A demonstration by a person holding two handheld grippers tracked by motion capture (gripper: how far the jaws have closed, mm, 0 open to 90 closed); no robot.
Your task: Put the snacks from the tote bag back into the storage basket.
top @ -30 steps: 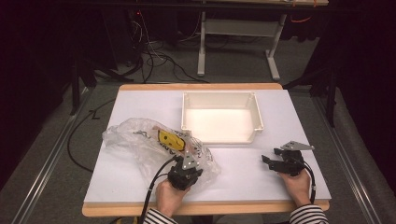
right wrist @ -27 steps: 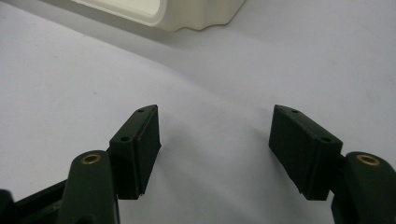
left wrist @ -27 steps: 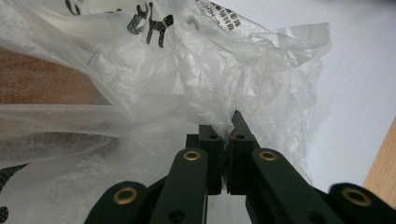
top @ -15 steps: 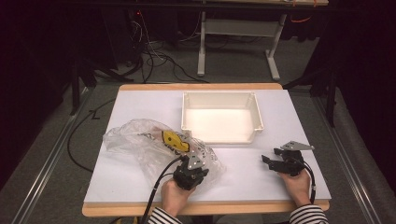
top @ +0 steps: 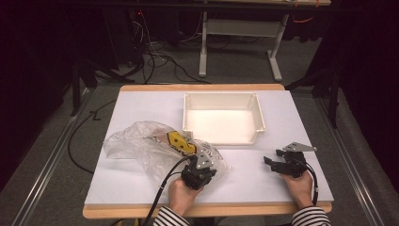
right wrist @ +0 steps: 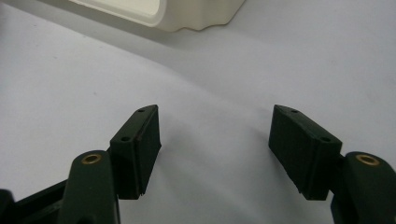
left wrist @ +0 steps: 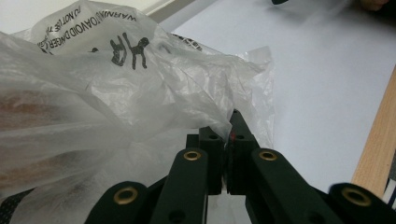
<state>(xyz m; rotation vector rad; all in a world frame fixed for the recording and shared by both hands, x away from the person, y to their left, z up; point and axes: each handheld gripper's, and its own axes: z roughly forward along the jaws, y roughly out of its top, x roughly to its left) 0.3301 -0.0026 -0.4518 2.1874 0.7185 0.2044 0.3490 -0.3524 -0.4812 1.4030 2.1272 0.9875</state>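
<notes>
On the white table (top: 141, 188), left gripper (left wrist: 229, 140) fingers pinch crinkled clear plastic bag (left wrist: 116, 102); right gripper (right wrist: 215, 149) fingers apart.

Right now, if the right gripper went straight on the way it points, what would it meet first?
Probably the white bin. The right gripper, open and holding nothing, points over bare table toward the bin's near corner. Depth is unclear; it may graze the corner or slide just past it.
</notes>
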